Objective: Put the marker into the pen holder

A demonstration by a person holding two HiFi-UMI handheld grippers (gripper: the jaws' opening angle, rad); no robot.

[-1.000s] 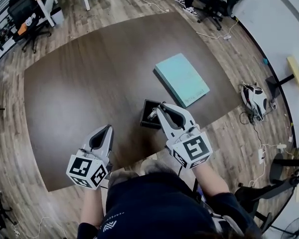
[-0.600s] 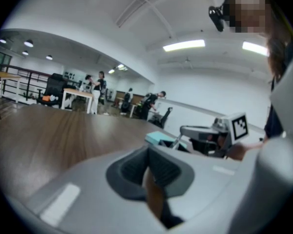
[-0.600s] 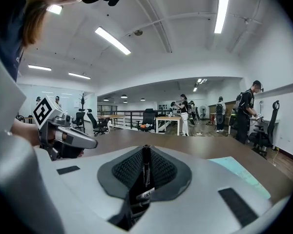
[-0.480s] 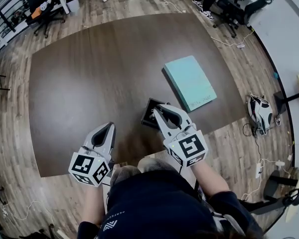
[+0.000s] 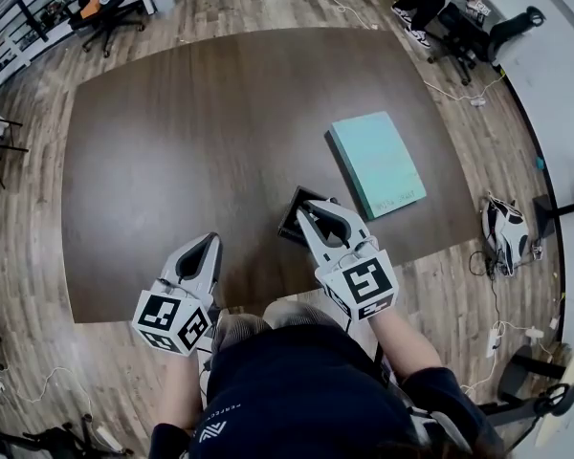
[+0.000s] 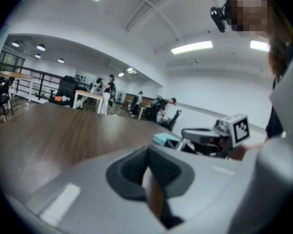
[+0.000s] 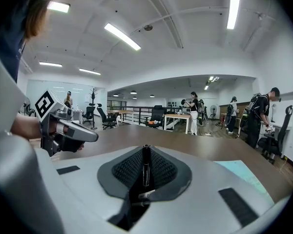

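Open tabletop (image 5: 172,161) spreads ahead and to our left — the only obstacles are the pen holder (image 5: 293,216) near our edge and a teal book (image 5: 375,161) close on its right.

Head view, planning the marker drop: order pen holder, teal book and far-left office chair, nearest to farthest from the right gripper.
1. Pen holder, at the tips of the right gripper.
2. Teal book, farther right.
3. Office chair, far left, on floor.

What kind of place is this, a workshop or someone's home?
Most likely an open-plan office or lab space. A big dark table stands on a wood floor, wheeled office chairs and desks stand around it, and long strip lights run along the ceiling.
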